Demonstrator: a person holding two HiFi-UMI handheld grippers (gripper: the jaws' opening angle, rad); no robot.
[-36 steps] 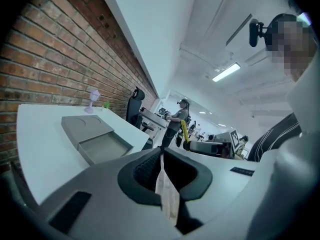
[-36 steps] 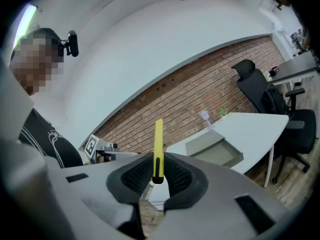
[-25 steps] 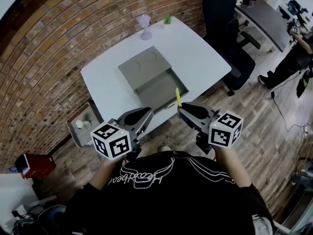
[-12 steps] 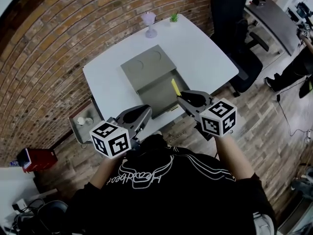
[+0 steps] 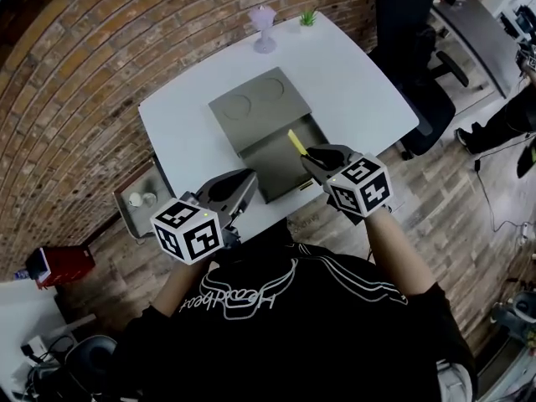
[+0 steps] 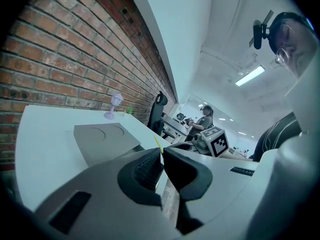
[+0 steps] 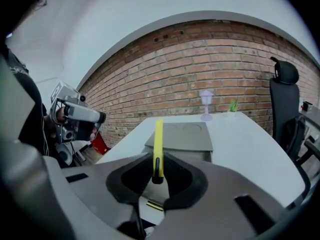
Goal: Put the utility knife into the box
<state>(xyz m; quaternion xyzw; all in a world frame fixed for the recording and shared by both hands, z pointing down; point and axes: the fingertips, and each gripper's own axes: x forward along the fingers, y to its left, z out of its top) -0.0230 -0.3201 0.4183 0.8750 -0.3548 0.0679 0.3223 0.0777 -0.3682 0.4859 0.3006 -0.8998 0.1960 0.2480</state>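
Right gripper (image 7: pixel 157 170): jaws narrow, clamped on the black butt end of the utility knife (image 7: pixel 158 139). The yellow body sticks straight out ahead of the pads, past the tips. In the head view the same gripper (image 5: pixel 313 152) holds the knife (image 5: pixel 295 141) in the air, pointing away from the person. It is over the open part of the grey box (image 5: pixel 276 174). The knife is not in the box yet; from what shows, only the pads touch it.

Just ahead of the right tips is the box lid (image 5: pixel 255 107), flat and grey with two shallow circles, covering the far part of the box. The open part lies below the tips.

Left gripper (image 6: pixel 161 153): jaws together, tips meeting, nothing between them. In the head view it (image 5: pixel 244 182) sits near the table's near edge, left of the box's open end and apart from it. Beyond its tips are the lid, the yellow knife tip and the right gripper's marker cube (image 6: pixel 218 141).

Further out:
- white table (image 5: pixel 360 90) under the box
- purple goblet (image 5: pixel 264 28) and small green plant (image 5: pixel 308 17) at the table's far edge, past the lid
- brick wall (image 5: pixel 100 74) behind the table
- black office chair (image 5: pixel 410 32) off to the right of the right jaws
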